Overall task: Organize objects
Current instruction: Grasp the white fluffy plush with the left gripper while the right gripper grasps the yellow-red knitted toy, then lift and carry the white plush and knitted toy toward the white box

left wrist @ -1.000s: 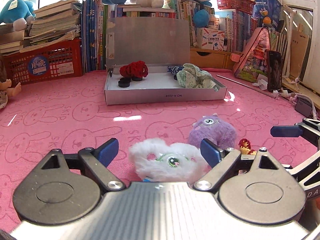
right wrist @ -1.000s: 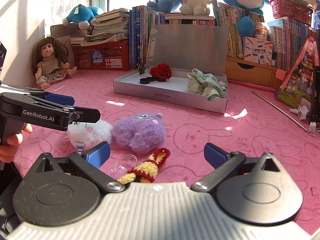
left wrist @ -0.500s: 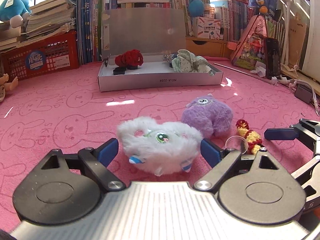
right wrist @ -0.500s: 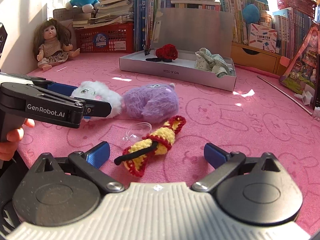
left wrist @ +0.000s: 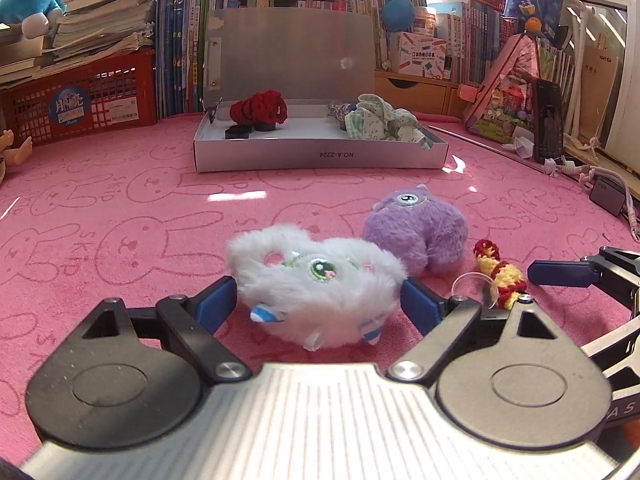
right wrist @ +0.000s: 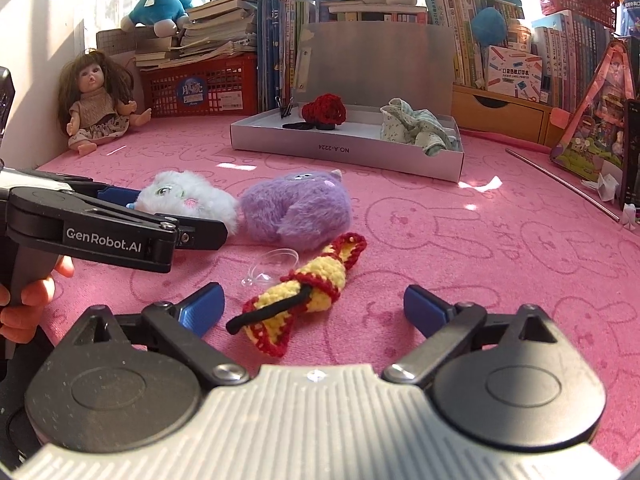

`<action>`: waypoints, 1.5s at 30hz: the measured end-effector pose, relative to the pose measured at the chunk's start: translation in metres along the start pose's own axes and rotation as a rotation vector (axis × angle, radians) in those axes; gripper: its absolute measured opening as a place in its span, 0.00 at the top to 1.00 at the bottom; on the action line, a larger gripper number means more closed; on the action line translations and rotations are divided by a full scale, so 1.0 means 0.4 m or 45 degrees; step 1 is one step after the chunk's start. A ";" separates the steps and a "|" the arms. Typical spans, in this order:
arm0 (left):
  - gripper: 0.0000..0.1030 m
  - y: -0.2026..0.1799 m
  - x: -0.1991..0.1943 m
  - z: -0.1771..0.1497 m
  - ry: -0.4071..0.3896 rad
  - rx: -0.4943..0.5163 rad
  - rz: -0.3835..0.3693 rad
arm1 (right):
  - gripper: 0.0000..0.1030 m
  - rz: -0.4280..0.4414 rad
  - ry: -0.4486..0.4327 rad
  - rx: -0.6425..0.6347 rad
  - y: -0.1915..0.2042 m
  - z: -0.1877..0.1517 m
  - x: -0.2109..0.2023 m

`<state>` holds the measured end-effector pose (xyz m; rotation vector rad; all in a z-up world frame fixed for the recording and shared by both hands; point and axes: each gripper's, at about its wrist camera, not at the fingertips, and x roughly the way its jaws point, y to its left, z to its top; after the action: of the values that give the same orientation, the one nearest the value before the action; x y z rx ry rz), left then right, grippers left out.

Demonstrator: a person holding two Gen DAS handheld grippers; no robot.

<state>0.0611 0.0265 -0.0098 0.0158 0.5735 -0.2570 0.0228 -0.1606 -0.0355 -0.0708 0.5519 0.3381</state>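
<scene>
Surface: pink bunny-print cloth [left wrist: 120, 200].
Back wall: books, red basket [right wrist: 200, 88], doll [right wrist: 96, 100].
White box [left wrist: 320, 156]: open, mid-surface.
Left claw [left wrist: 316, 300]: wide, straddling white plush [left wrist: 316, 280].
Right claw [right wrist: 314, 308]: closing, around crocheted toy [right wrist: 308, 292], pads apart from it.

The left black two-finger tongs with blue pads [left wrist: 318, 306] sit low in the frame's centre, jaws spread wide. The right black tongs with blue pads [right wrist: 314, 312] likewise fill the lower frame, jaws wide but closing. A hand [right wrist: 28, 300] grips the left handle at lower left.
</scene>
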 end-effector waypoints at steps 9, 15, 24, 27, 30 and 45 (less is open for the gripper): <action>0.14 -0.001 -0.006 -0.002 -0.012 0.002 0.000 | 0.16 0.031 -0.015 -0.011 0.007 0.002 -0.007; 0.20 0.000 -0.006 -0.002 -0.010 -0.002 -0.007 | 0.32 0.026 -0.022 -0.020 0.013 0.005 -0.014; 0.23 0.003 -0.012 0.001 -0.014 -0.014 -0.010 | 0.56 0.004 -0.031 -0.012 0.002 0.001 -0.038; 0.24 0.004 -0.015 0.004 -0.018 -0.015 -0.010 | 0.69 -0.014 -0.046 0.009 -0.004 0.002 -0.044; 0.25 0.004 -0.016 0.005 -0.020 -0.016 -0.009 | 0.73 -0.026 -0.053 0.026 -0.010 0.006 -0.047; 0.25 0.010 -0.013 0.038 -0.027 -0.048 0.019 | 0.75 -0.058 -0.108 0.084 -0.023 0.035 -0.058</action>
<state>0.0662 0.0301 0.0056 -0.0195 0.5565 -0.2315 0.0145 -0.1739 -0.0116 -0.0051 0.4765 0.2767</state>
